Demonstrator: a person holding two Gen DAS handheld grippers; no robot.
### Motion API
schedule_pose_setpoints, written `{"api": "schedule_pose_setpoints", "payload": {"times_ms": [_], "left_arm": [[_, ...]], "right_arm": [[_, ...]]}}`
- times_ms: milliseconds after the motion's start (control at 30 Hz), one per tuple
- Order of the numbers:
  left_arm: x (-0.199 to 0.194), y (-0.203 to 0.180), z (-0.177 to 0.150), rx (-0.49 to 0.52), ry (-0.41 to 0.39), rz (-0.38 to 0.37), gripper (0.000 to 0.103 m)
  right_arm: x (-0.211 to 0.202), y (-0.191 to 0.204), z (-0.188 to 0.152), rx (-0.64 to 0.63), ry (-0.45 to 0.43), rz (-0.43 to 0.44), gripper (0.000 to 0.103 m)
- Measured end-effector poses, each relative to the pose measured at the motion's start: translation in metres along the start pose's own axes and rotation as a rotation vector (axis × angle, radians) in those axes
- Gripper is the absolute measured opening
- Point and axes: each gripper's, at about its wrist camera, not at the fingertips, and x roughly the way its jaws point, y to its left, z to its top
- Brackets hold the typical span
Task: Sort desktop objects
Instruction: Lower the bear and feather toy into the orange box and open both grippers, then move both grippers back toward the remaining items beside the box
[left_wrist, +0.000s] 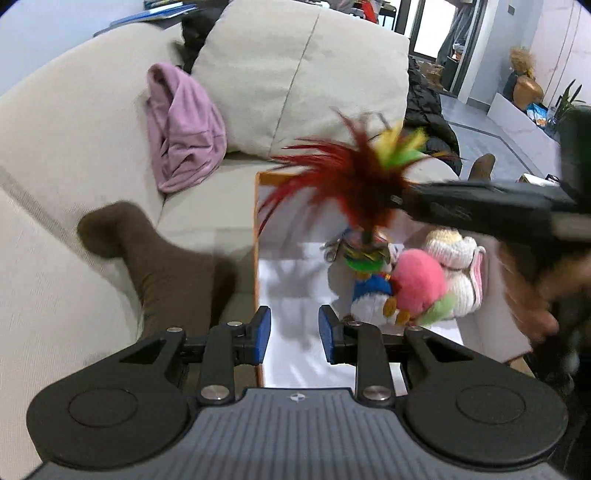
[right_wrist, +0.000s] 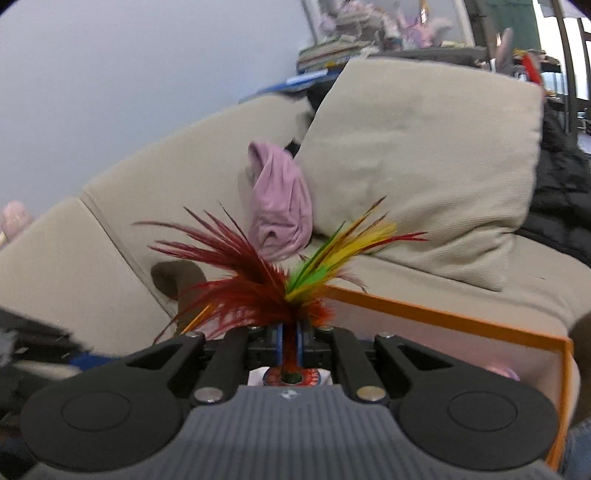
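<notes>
Brown sock (left_wrist: 147, 258): I'm seeing it lying on the beige sofa (left_wrist: 74, 155) at far left, well apart from the action, with a lilac cloth (left_wrist: 184, 129) slumped against the cushion behind it.

Left gripper (left_wrist: 294, 334): I'm holding it low at the near edge of the orange-rimmed box (left_wrist: 255, 236), blue pads wide apart and gripping nothing.

Box contents: I'm looking at a penguin plush (left_wrist: 371, 299), a pink pompom toy (left_wrist: 419, 284) and a cream knitted piece (left_wrist: 456, 266) crowding the box's right side; metal keys (left_wrist: 332, 251), I think, are sitting just behind them, too blurred to be sure.

Feather shuttlecock (right_wrist: 280, 291): I'm pinching its stem in the right gripper (right_wrist: 290, 345), pads nearly closed around it, red, yellow and green plumes fanning up, and its round base showing just under the fingers. From the left camera it's hanging above the box, over the toys.

Step in hand: I'm judging this as the drop into the box.

Doing it well: I'm wanting to lower base-first over the bare white floor left of the plush heap, keeping the stem upright so the weighted disc lands flat, and only then easing the pads apart.

Watch-out: I'm minding those long plumes; they could snag the orange rim or brush my idle left fingers, so I'm keeping that hand back.
</notes>
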Motion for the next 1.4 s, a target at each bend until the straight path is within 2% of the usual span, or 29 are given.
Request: {"api": "schedule_pose_setpoints", "payload": {"times_ms": [67,133,267,300,433,567,667,700,767,867,967,1100,1167,1300,1400], "left_arm": [[-0.004,0.004,-0.006,-0.008,-0.004,-0.002,0.032],[-0.007,0.007,-0.011,-0.014,-0.005,-0.003,0.032],[-0.016,0.008,-0.019,-0.024,-0.013,-0.014,0.033],[-0.018,0.007,-0.021,-0.026,-0.014,-0.016,0.033],[-0.030,0.001,-0.031,-0.026,-0.028,-0.017,0.033],[-0.049,-0.009,-0.047,-0.018,-0.047,-0.035,0.034],[-0.060,-0.017,-0.064,-0.007,-0.061,-0.044,0.042],[-0.062,-0.019,-0.069,-0.003,-0.065,-0.046,0.051],[-0.066,-0.026,-0.082,0.007,-0.067,-0.052,0.053],[-0.068,-0.040,-0.101,0.034,-0.055,-0.064,0.055],[-0.066,-0.055,-0.117,0.079,-0.039,-0.072,0.062],[-0.055,-0.076,-0.136,0.181,-0.036,-0.009,0.065],[-0.050,-0.082,-0.144,0.191,-0.008,0.013,0.065],[-0.043,-0.084,-0.163,0.160,0.065,-0.012,0.065],[-0.035,-0.078,-0.180,0.114,0.127,0.035,0.065]], "right_arm": [[0.018,0.004,0.004,-0.015,0.041,-0.011,0.009],[0.029,0.003,0.005,-0.013,0.086,-0.032,0.021],[0.021,0.000,0.000,0.000,0.090,-0.055,0.022],[0.017,0.001,-0.001,0.000,0.088,-0.060,0.025],[-0.014,0.003,-0.007,0.000,0.063,-0.076,0.026],[-0.064,0.009,-0.023,0.015,-0.021,-0.073,0.026],[-0.107,0.017,-0.045,0.035,-0.084,-0.057,0.030],[-0.119,0.019,-0.054,0.043,-0.096,-0.050,0.034],[-0.141,0.024,-0.074,0.061,-0.100,-0.030,0.038],[-0.159,0.029,-0.106,0.101,-0.051,-0.014,0.041],[-0.163,0.029,-0.141,0.160,0.043,-0.003,0.046],[-0.151,0.024,-0.182,0.257,0.188,-0.011,0.047],[-0.147,0.025,-0.198,0.276,0.247,-0.027,0.047],[-0.144,0.044,-0.216,0.188,0.298,-0.029,0.047],[-0.141,0.069,-0.220,0.045,0.300,-0.034,0.049]]}}
